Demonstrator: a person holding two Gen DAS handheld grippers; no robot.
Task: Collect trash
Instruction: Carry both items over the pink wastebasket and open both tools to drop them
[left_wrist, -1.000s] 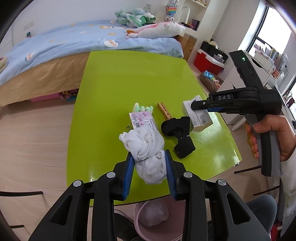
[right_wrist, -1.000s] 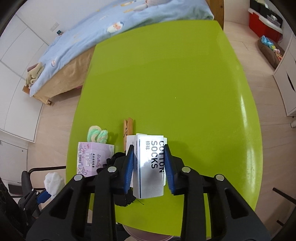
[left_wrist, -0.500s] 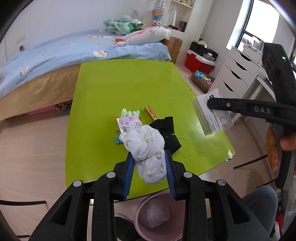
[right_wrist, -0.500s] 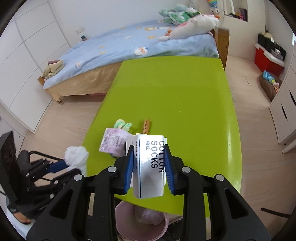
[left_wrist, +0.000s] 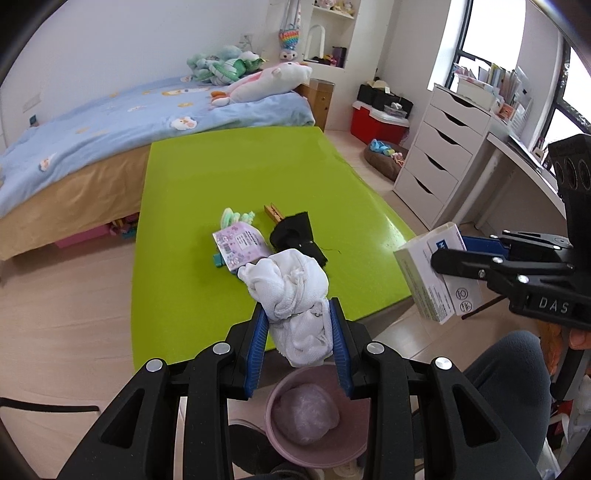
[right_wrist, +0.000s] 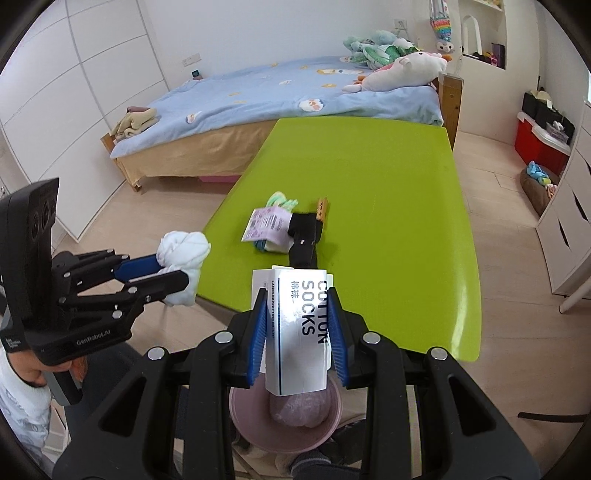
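1. Left wrist view: the left gripper (left_wrist: 300, 341) is clamped on a balled white cloth (left_wrist: 291, 295), held past the near edge of the green table (left_wrist: 236, 177), above a pink bin (left_wrist: 317, 417) on the floor.
2. Right wrist view: the right gripper (right_wrist: 297, 336) grips a white sock box (right_wrist: 299, 328) over the same bin (right_wrist: 284, 417). A purple packet (right_wrist: 267, 223), black cloth (right_wrist: 304, 236) and wooden clothespin (right_wrist: 322, 207) lie near the table's near edge.
3. Judgement: this is the carry-to-bin step; next, centre each item over the bin and release.
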